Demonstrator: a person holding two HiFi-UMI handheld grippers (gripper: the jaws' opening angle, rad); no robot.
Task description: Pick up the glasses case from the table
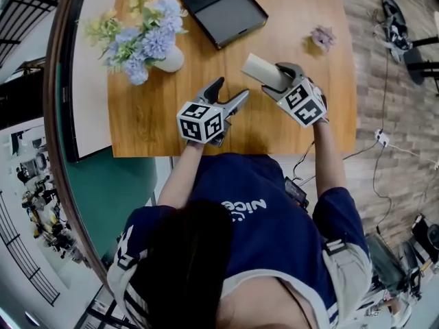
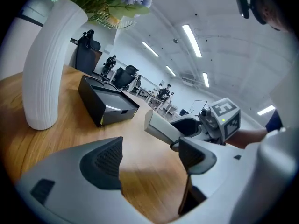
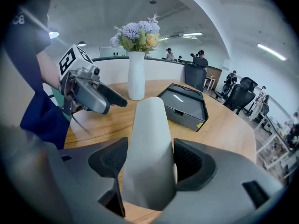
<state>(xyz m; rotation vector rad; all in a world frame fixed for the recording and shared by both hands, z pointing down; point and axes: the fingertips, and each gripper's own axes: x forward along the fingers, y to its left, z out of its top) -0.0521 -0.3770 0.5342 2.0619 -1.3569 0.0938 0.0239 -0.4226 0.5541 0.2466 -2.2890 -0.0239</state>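
Note:
The glasses case (image 1: 259, 69) is a pale grey oblong shell. My right gripper (image 1: 274, 81) is shut on it and holds it above the wooden table (image 1: 206, 67), its far end sticking out past the jaws. In the right gripper view the case (image 3: 149, 143) fills the gap between both dark pads of the right gripper (image 3: 149, 164). From the left gripper view the case (image 2: 161, 129) hangs clear of the tabletop. My left gripper (image 1: 231, 90) is open and holds nothing, low over the table's near edge, just left of the right one; nothing but bare wood shows between its pads (image 2: 103, 164).
A white vase (image 1: 168, 59) of blue and yellow flowers stands at the left of the table. A black open box (image 1: 221, 9) lies at the far side. A small pinkish object (image 1: 322, 38) sits at the far right. Cables lie on the floor (image 1: 384, 81) to the right.

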